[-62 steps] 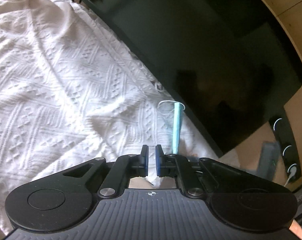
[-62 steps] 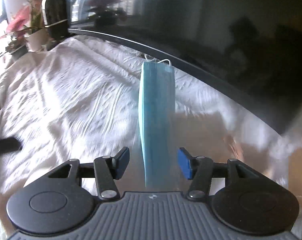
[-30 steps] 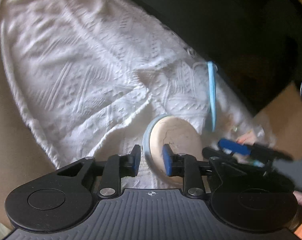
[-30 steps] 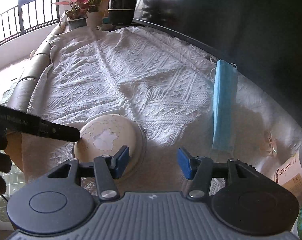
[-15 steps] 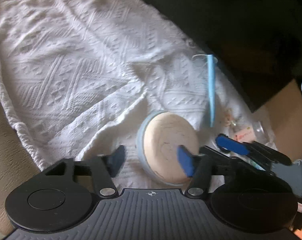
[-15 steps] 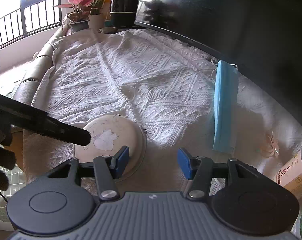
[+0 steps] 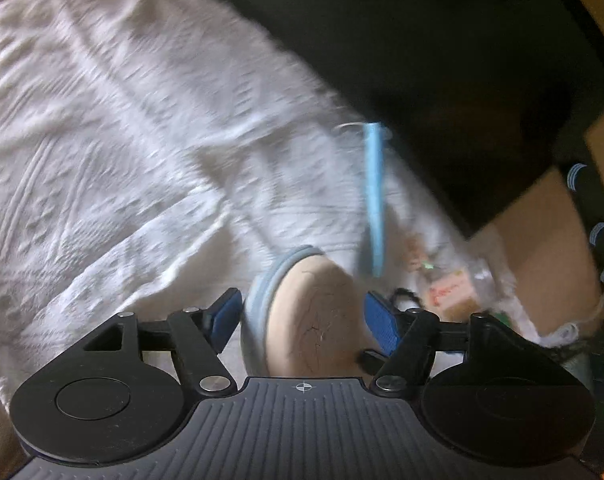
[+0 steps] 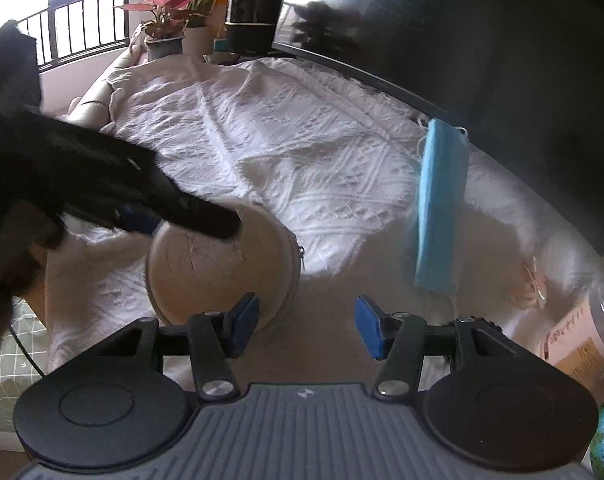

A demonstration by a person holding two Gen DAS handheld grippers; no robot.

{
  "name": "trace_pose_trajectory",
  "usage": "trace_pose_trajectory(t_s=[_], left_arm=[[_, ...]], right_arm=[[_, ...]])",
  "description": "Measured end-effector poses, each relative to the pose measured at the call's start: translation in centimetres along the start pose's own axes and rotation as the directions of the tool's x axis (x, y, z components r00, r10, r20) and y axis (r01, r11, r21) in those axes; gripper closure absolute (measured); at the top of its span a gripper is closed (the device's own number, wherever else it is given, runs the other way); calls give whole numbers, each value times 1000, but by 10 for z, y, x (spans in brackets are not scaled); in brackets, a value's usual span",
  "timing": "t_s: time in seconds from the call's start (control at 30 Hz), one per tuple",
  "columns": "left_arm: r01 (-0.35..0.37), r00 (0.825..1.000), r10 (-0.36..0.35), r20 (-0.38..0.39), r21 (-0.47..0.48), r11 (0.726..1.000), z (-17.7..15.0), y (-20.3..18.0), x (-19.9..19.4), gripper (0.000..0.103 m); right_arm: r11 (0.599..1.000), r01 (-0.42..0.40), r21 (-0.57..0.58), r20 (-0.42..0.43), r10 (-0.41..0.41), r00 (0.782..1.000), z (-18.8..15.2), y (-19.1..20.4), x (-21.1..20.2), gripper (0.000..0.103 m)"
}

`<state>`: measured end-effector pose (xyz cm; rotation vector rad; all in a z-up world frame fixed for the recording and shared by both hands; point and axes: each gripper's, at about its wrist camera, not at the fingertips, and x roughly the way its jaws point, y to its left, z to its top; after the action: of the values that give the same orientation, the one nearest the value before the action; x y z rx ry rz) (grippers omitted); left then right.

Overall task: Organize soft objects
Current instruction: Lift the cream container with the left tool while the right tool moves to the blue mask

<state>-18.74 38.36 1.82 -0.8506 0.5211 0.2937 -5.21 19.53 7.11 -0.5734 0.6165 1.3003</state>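
A round beige zip pouch (image 7: 309, 316) with a pale blue rim lies on the white knitted cloth (image 7: 102, 128). My left gripper (image 7: 302, 316) is open with its jaws on either side of the pouch. In the right wrist view the left gripper (image 8: 182, 212) reaches over the pouch (image 8: 218, 272) from the left. A blue face mask (image 8: 439, 208) lies flat by the black TV screen; it also shows in the left wrist view (image 7: 373, 196). My right gripper (image 8: 305, 326) is open and empty, just right of the pouch.
A large black TV screen (image 8: 501, 60) stands along the cloth's far edge. A clear bottle with a pink label (image 8: 581, 328) lies at the right. A potted plant (image 8: 170, 20) and a dark appliance (image 8: 254, 4) stand at the back. A small hair clip (image 8: 535, 280) lies near the mask.
My left gripper has opened wide and moved down onto the pouch, which now sits between its jaws. The right gripper has stayed open and drawn slightly closer to the pouch.
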Motion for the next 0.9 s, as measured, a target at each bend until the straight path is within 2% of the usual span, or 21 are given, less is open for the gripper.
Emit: trace_pose_trajectory(t_s=[0.07, 0.13, 0.23, 0.3, 0.37, 0.43, 0.57, 0.73, 0.9], left_arm=[[47, 999, -46, -7, 50, 998, 1, -12, -4, 31], [89, 995, -83, -64, 104, 991, 0, -25, 3, 31], [63, 985, -31, -168, 192, 979, -5, -40, 30, 34], [31, 983, 5, -181, 196, 980, -6, -41, 46, 40], [27, 986, -1, -165, 159, 987, -4, -40, 50, 43], [22, 991, -1, -137, 154, 988, 0, -42, 49, 56], [-38, 991, 58, -124, 161, 986, 9, -46, 47, 58], [-39, 997, 46, -65, 103, 994, 11, -45, 37, 58], [-30, 999, 32, -33, 45, 999, 15, -40, 27, 58]], right_arm=[[1000, 9, 13, -8, -9, 1000, -4, -5, 0, 49], [999, 16, 31, -21, -15, 1000, -8, -10, 1, 49], [999, 20, 37, -43, -18, 999, -15, -15, 4, 49], [1000, 20, 23, -65, -19, 998, -20, -14, 8, 49], [1000, 28, 5, -70, -28, 997, -24, -11, 9, 49], [999, 32, -8, -71, -33, 997, -28, -10, 8, 49], [999, 39, 15, -74, -38, 997, -32, -17, 1, 49], [993, 66, 95, -72, -60, 996, -27, -41, -12, 49], [976, 86, 199, -41, -80, 996, -2, -78, -17, 45]])
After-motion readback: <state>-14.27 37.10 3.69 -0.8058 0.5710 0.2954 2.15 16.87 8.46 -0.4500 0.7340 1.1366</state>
